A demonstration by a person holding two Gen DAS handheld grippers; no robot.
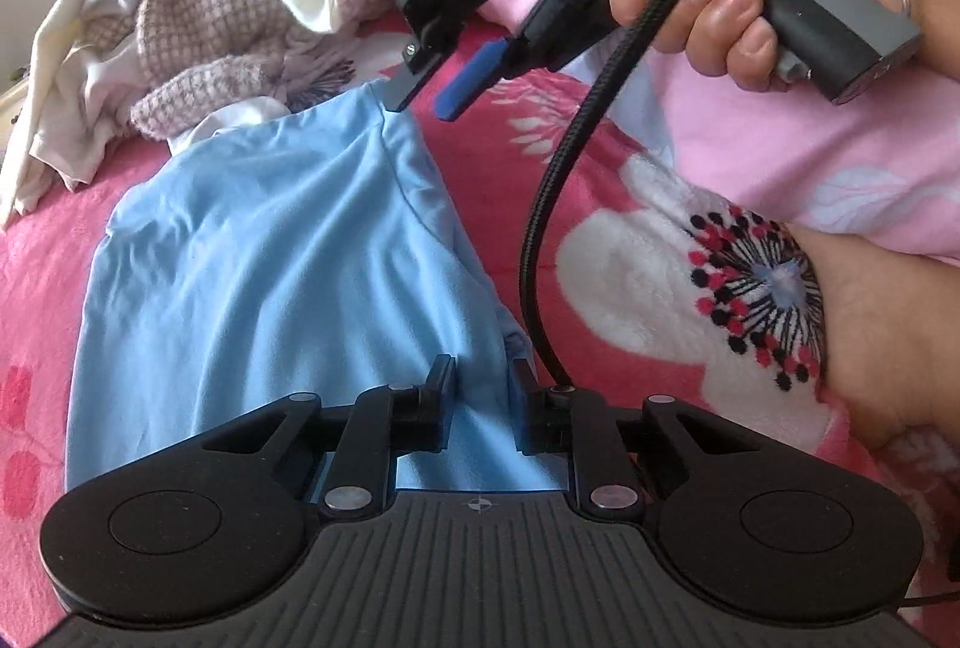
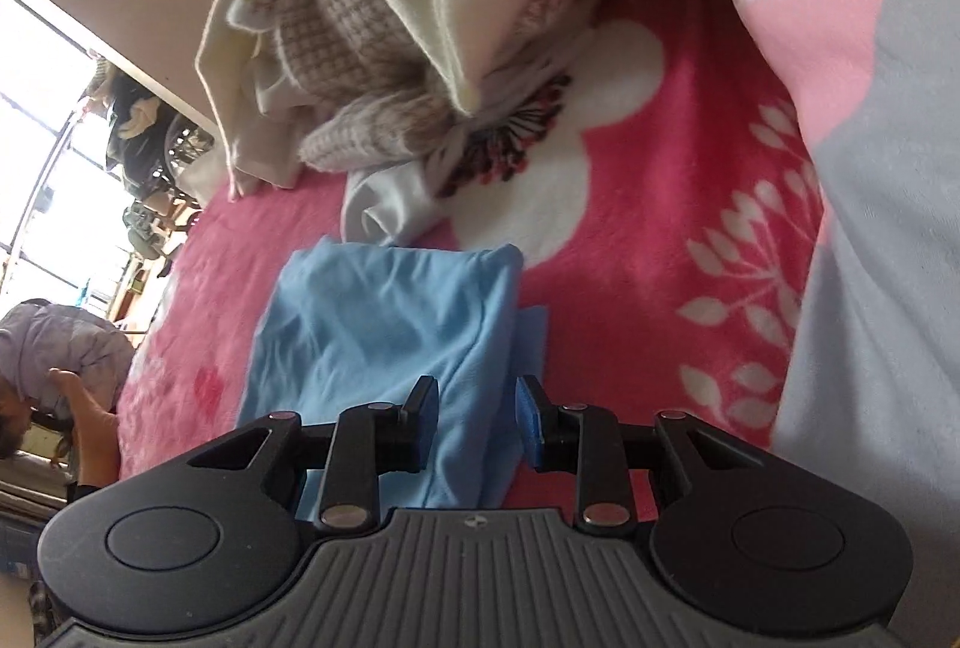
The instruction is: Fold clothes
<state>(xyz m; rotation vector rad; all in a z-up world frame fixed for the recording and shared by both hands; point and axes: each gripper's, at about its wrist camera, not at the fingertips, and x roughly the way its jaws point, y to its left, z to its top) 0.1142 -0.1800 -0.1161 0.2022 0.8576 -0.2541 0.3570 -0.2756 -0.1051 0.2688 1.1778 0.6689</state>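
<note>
Blue garment [image 1: 270, 252]: 1, folded | left tongs [image 1: 480, 384] open | right tongs [image 2: 477, 399] open

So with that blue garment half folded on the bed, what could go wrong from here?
1. Both grippers have open jaws over the blue garment; closing on one layer only could drag the fold apart.
2. The black cable hangs beside the cloth's edge and might snag it.
3. The pile of unfolded clothes sits right at the garment's far end, so a white piece could get caught in the next fold.
</note>
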